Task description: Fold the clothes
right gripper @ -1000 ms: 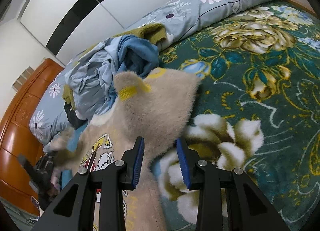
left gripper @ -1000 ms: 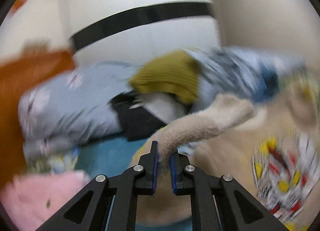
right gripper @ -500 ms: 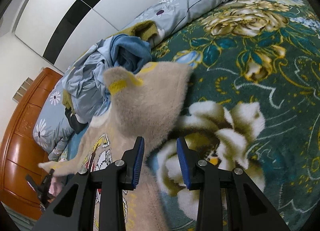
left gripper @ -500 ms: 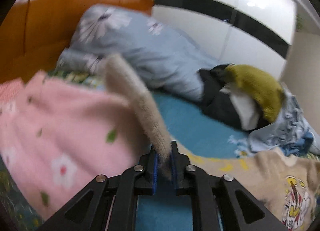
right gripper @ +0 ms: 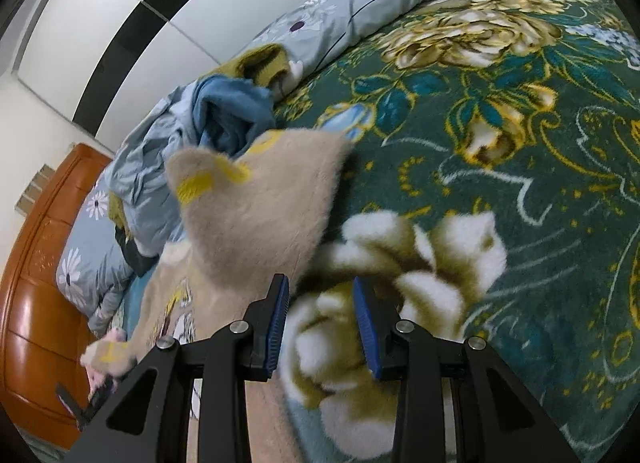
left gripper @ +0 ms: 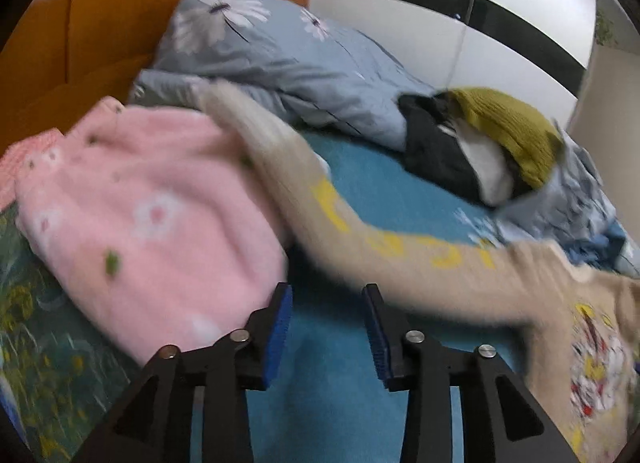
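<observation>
Two claws standing apart, empty: left gripper (left gripper: 327, 327) just opening, letting go the sleeve (left gripper: 280, 159) now lying toward upper left over the pink garment (left gripper: 152, 215). Right gripper (right gripper: 320, 327) hovering at the sweater (right gripper: 256, 215), mid-frame on the bed (right gripper: 520, 183); likely spreading flat before folding.

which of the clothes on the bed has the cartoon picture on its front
The beige fuzzy sweater, lying spread out with yellow letters along its sleeve. The pink garment only has small flowers, and the mustard knit is plain.

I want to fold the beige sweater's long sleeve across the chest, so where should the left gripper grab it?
Probably the cuff end of the sleeve, coming from above: it lies stretched out, its tip draped over the pink garment.
</observation>
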Tool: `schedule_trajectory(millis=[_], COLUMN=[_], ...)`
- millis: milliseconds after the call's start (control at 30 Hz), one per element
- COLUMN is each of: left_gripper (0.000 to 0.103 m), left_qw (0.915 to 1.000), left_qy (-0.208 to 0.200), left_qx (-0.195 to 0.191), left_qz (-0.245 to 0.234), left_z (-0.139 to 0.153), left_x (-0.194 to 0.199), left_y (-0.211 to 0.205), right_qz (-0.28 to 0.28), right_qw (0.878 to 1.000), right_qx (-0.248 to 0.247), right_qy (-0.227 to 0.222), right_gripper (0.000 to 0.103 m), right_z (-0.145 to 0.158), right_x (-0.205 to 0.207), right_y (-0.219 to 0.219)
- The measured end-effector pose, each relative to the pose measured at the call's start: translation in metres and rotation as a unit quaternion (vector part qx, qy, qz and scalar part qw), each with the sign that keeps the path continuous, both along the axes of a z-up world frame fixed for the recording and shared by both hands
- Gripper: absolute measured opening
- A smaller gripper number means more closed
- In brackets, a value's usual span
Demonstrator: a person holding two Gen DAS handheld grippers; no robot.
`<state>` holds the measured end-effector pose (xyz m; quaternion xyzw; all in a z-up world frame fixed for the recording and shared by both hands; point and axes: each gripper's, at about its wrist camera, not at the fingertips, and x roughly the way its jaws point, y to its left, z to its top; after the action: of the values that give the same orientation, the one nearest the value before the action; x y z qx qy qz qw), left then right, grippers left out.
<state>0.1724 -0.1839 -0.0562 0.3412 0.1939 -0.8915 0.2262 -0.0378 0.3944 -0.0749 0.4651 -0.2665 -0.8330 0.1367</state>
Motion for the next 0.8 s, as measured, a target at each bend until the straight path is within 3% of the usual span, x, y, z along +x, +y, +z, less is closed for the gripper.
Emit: schedule_trajectory(millis=[200, 400, 567, 700, 733, 767, 800], left_gripper=[0.042, 0.050, 0.051, 0.051, 0.051, 0.051, 0.052], left_qw=[0.9941, 0.9761, 0.9644, 0.9619, 0.9621, 0.9619, 0.9618], left_qy=[0.012, 0.051, 0.038, 0.018, 0.015, 0.014, 0.012], left_qx=[0.045, 0.087, 0.107, 0.109, 0.109, 0.111, 0.113], left_qz=[-0.098, -0.192, -0.239, -0.250, -0.250, -0.249, -0.249], left_z=[0.005, 0.014, 0.000, -0.012, -0.014, -0.015, -0.016], left_x=[-0.017, -0.050, -0.073, -0.081, -0.081, -0.081, -0.081], left_y=[0.056, 0.107, 0.142, 0.154, 0.154, 0.154, 0.154], right_qz=[-0.037, -0.069, -0.085, -0.083, -0.079, -0.075, -0.072], right_qw=[0.998, 0.989, 0.976, 0.973, 0.973, 0.974, 0.975], right_qx=[-0.039, -0.129, -0.202, -0.215, -0.214, -0.214, -0.210], right_qy=[-0.011, -0.012, -0.016, -0.015, -0.011, -0.003, 0.005], right_gripper=[0.035, 0.035, 0.035, 0.037, 0.033, 0.017, 0.010], right_z=[-0.013, -0.031, -0.042, -0.035, -0.032, -0.027, -0.022], right_x=[-0.030, -0.065, -0.086, -0.098, -0.099, -0.099, -0.099], right_y=[0.015, 0.022, 0.024, 0.021, 0.019, 0.018, 0.017])
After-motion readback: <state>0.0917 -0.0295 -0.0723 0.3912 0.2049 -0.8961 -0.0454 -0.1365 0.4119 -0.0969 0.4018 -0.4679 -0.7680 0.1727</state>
